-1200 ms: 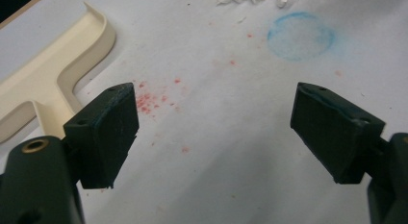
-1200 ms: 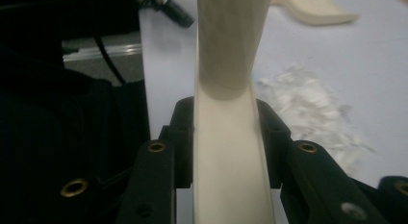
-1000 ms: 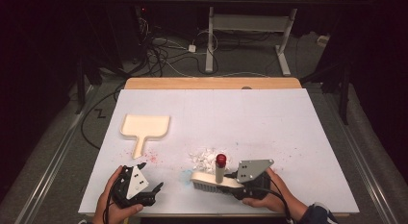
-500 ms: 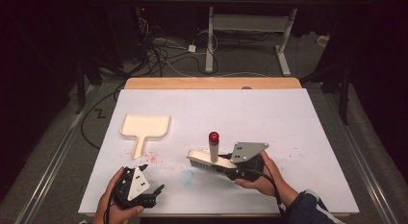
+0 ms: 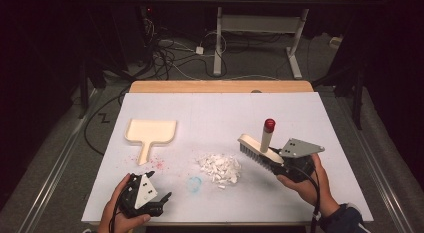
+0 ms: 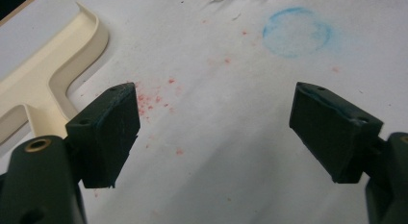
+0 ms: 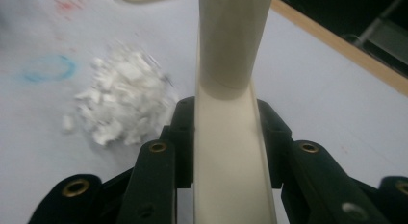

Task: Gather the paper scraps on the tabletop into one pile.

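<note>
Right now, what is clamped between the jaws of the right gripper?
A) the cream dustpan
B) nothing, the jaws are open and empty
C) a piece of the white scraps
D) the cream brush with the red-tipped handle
D: in the right gripper view the black jaws of the right gripper press on both sides of the brush, held lifted beside the pile of white scraps; the dustpan lies apart on the table.

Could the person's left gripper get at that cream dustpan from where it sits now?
Probably yes. The left gripper has its jaws wide open with nothing between them, and the dustpan lies just beyond it on the white table, with bare surface and a few red specks between them.
</note>
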Demonstrator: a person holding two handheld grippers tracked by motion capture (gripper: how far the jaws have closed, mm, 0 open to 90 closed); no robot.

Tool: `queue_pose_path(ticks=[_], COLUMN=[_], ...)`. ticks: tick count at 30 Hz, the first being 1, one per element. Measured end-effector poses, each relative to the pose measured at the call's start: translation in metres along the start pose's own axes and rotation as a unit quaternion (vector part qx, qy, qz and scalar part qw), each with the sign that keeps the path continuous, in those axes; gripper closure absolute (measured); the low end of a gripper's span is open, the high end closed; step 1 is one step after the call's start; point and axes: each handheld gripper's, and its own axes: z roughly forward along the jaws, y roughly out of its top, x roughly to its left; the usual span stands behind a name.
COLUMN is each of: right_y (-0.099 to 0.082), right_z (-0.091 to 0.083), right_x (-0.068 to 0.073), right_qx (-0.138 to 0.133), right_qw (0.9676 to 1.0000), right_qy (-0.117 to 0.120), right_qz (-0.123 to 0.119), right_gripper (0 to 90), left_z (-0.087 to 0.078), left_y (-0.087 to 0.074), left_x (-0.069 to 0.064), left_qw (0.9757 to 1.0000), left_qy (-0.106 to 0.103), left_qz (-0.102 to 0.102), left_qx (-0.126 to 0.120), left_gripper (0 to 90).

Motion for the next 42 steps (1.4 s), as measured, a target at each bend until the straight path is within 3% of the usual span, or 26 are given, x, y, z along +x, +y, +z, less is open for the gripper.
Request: queue_pose_path(ticks=[5, 10, 13, 15, 18, 22, 26, 29, 32, 35, 38, 39, 42], right_y=[-0.007, 0.004, 0.013, 0.018, 0.022, 0.022, 0.011, -0.004, -0.02, -0.03, -0.028, -0.026, -0.018], right_z=[0.027, 0.046, 0.054, 0.056, 0.048, 0.02, -0.006, -0.028, -0.04, -0.035, -0.024, -0.018, -0.005], right_x=[0.008, 0.033, 0.048, 0.055, 0.055, 0.046, 0.034, 0.029, 0.027, 0.031, 0.041, 0.046, 0.058], right_qx=[0.041, 0.036, 0.024, 0.017, -0.001, -0.02, -0.014, 0.007, 0.028, 0.043, 0.043, 0.044, 0.044], right_qw=[0.9988, 0.9992, 0.9996, 0.9996, 0.9998, 0.9997, 0.9995, 0.9991, 0.9986, 0.9977, 0.9958, 0.9942, 0.9918], right_qy=[-0.029, -0.017, 0.015, 0.015, 0.008, 0.007, 0.023, 0.022, 0.03, 0.037, 0.066, 0.079, 0.087], right_qz=[0.0, -0.008, -0.008, -0.016, -0.017, -0.012, -0.016, -0.035, -0.034, -0.037, -0.045, -0.057, -0.083], right_gripper=[68.0, 68.0, 68.0, 68.0, 67.9, 68.0, 68.0, 68.0, 68.0, 68.0, 68.0, 68.0, 67.9], left_z=[0.002, 0.002, 0.002, 0.002, 0.001, 0.001, 0.0, -0.001, 0.0, 0.001, 0.001, 0.001, 0.001], left_y=[0.0, -0.001, -0.001, -0.001, -0.001, -0.002, -0.002, -0.002, -0.002, 0.0, 0.001, 0.001, 0.001], left_x=[0.0, 0.0, 0.0, 0.0, 0.0, 0.0, -0.001, -0.001, -0.001, -0.003, -0.005, -0.005, -0.004], left_qw=[1.0, 1.0, 1.0, 1.0, 1.0, 1.0, 1.0, 1.0, 0.9999, 0.9999, 0.9999, 0.9999, 0.9999], left_qy=[-0.005, -0.006, -0.007, -0.007, -0.006, -0.006, -0.006, -0.006, -0.008, -0.01, -0.009, -0.008, -0.01], left_qz=[0.001, 0.002, 0.003, 0.003, 0.003, 0.001, 0.003, 0.005, 0.003, 0.008, 0.012, 0.013, 0.008], left_qx=[0.005, 0.005, 0.004, 0.004, 0.004, 0.003, 0.005, 0.006, 0.006, 0.01, 0.009, 0.008, 0.003], left_gripper=[17.0, 17.0, 17.0, 17.1, 17.0, 17.0, 17.1, 17.2, 17.3, 17.4, 17.4, 17.5, 17.6])
